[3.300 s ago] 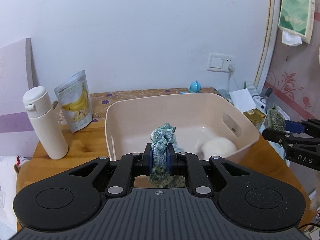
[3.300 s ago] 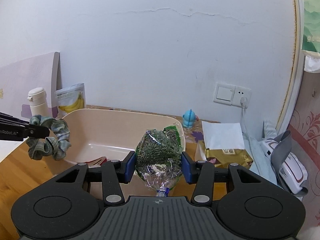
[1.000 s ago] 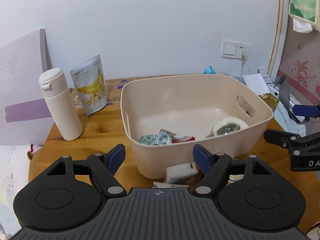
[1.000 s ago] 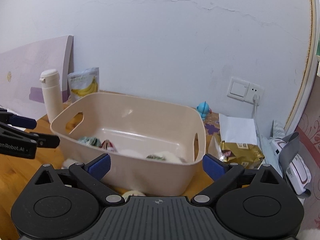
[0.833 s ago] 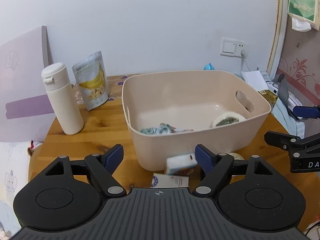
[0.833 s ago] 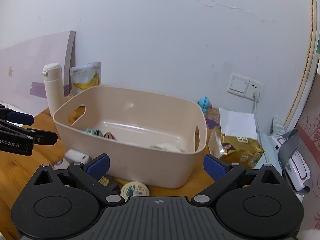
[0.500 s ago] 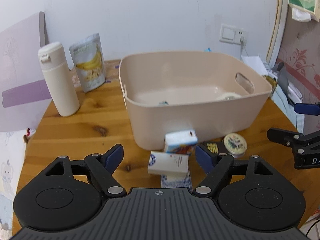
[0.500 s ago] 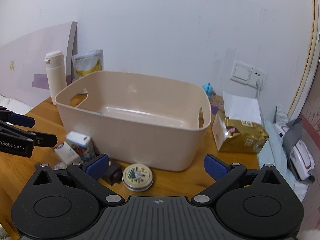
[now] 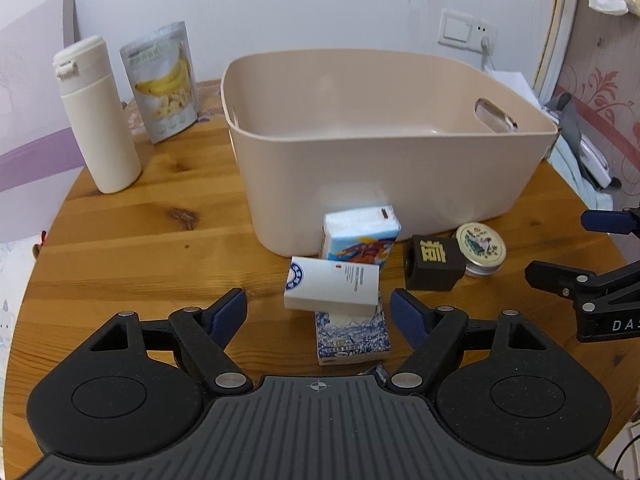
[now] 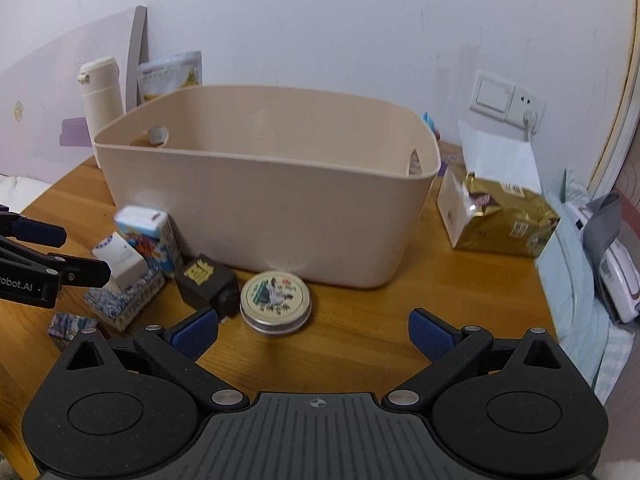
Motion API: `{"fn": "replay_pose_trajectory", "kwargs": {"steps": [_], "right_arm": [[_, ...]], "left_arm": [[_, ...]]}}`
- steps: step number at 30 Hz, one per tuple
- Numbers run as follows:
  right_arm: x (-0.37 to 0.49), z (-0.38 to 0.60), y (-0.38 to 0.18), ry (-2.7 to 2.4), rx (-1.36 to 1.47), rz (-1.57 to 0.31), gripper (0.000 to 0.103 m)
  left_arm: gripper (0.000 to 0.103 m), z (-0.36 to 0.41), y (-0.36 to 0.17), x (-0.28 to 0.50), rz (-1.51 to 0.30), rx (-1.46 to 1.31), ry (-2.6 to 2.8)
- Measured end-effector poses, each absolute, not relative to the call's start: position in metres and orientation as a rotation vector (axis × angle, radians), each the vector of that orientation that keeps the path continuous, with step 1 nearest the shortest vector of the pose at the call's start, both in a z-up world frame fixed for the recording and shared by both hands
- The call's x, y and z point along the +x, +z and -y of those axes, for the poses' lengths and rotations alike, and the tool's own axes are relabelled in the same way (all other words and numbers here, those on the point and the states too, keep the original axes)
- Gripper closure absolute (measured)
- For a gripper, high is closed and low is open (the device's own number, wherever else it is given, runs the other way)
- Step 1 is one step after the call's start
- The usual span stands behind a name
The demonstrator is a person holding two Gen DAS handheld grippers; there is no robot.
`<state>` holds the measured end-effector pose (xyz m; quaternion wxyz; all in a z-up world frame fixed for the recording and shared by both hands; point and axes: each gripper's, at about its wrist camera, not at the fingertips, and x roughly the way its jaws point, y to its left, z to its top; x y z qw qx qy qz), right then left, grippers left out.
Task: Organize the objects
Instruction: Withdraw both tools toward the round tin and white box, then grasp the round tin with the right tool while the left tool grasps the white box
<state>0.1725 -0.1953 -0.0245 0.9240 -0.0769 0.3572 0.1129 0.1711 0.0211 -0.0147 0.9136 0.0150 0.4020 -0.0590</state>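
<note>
A beige plastic bin (image 9: pixel 400 168) (image 10: pixel 280 216) stands on the round wooden table (image 9: pixel 132 248). In front of it lie a tissue pack (image 9: pixel 360 238), a white box (image 9: pixel 332 286) leaning on a blue-patterned box (image 9: pixel 352 338), a black box with a gold character (image 9: pixel 434 262) (image 10: pixel 206 280) and a round tin (image 9: pixel 480 248) (image 10: pixel 276 296). My left gripper (image 9: pixel 318 312) is open just short of the white box, nothing between its fingers. My right gripper (image 10: pixel 312 332) is open, low over the table just behind the tin. The bin's contents are hidden by its wall.
A white flask (image 9: pixel 96 116) and a banana-chip pouch (image 9: pixel 164 84) stand at the back left. A gold packet (image 10: pixel 504 216) sits to the bin's right, with cloth and a white device (image 10: pixel 616 276) past the table edge. A small patterned box (image 10: pixel 70 328) lies near the left gripper.
The scrunchie and the green packet were let go into the bin. Both grippers opened, drew back and dropped low, so the small items in front of the bin came into view.
</note>
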Motion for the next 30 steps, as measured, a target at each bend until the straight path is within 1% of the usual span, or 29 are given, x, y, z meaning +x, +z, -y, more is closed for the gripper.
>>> {"fn": "replay_pose_trajectory", "kwargs": {"steps": [16,30], "right_arm": [[0.193,0.184,-0.059,0.206,-0.169,-0.797,0.000],[0.215,0.173,-0.074,0.208,-0.167,-0.813,0.001]], "left_arm": [[0.023,-0.022,-0.035,0.192,-0.869,-0.003,-0.124],[0.023,-0.025,-0.042,0.209,-0.870,-0.036,-0.141]]}}
